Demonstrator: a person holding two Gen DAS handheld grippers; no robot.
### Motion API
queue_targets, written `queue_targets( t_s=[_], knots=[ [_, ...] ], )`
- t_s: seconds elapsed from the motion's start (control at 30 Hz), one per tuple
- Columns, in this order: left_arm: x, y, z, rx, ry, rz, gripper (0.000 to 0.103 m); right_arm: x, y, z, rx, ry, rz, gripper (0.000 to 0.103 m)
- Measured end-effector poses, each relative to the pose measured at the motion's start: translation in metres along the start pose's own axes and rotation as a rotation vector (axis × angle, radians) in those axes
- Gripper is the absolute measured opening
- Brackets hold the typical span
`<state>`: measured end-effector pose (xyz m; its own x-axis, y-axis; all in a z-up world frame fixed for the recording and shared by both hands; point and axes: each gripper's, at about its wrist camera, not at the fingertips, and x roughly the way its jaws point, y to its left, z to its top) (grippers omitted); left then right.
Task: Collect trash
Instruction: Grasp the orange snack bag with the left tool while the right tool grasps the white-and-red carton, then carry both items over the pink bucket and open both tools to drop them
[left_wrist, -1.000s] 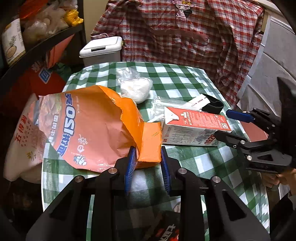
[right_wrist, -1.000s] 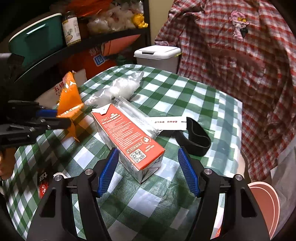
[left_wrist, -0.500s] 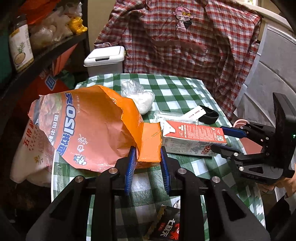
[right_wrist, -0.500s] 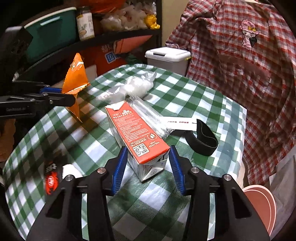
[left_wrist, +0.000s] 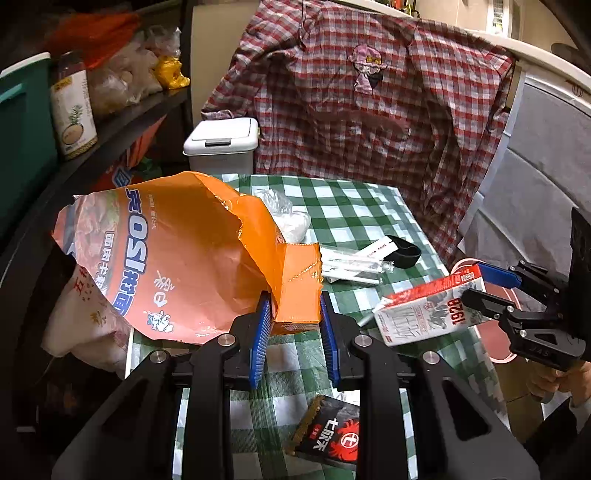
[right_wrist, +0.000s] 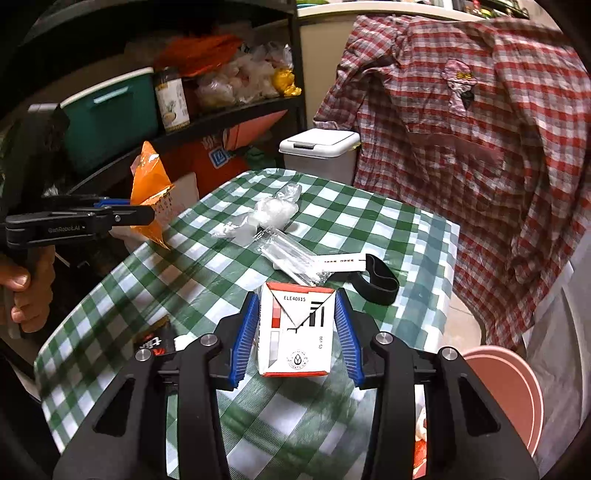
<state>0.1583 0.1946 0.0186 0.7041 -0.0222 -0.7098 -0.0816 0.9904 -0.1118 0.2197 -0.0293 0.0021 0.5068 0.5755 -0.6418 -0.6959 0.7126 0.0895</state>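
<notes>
Orange bag (left_wrist: 177, 258) hiding table (left_wrist: 351, 206) behind left gripper (left_wrist: 293, 325)

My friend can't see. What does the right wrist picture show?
The right hand-held gripper squeezes a red-and-white milk carton above a green checkered table. On the left, the left hand-held gripper holds an orange bag. A white bin stands behind the table.

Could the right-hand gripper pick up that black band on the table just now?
Probably not yet. The right gripper is shut on the milk carton, so its jaws are full. The black band lies bare on the checked cloth just beyond, with nothing on it; the carton must go first.
</notes>
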Motion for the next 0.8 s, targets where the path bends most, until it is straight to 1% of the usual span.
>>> queue_targets(
  t_s=[0.1,0.33,0.67,0.8],
  knots=[
    [-0.007,-0.004,-0.001,0.002,-0.009,-0.003,0.026,-0.011,-0.007,-0.002,0.046,-0.011,0.016,0.042],
    [-0.017,-0.021,0.000,0.024,-0.031,-0.034,0.026,-0.042,-0.027,-0.005,0.143,-0.054,0.015,0.042],
    [-0.022,-0.069,0.002,0.082,-0.047,-0.100,0.026,-0.100,-0.067,-0.009,0.230,-0.139,-0.057,0.042],
    [-0.024,-0.093,0.004,0.108,-0.051,-0.137,0.026,-0.124,-0.084,-0.013,0.261,-0.152,-0.101,0.042]
  ],
)
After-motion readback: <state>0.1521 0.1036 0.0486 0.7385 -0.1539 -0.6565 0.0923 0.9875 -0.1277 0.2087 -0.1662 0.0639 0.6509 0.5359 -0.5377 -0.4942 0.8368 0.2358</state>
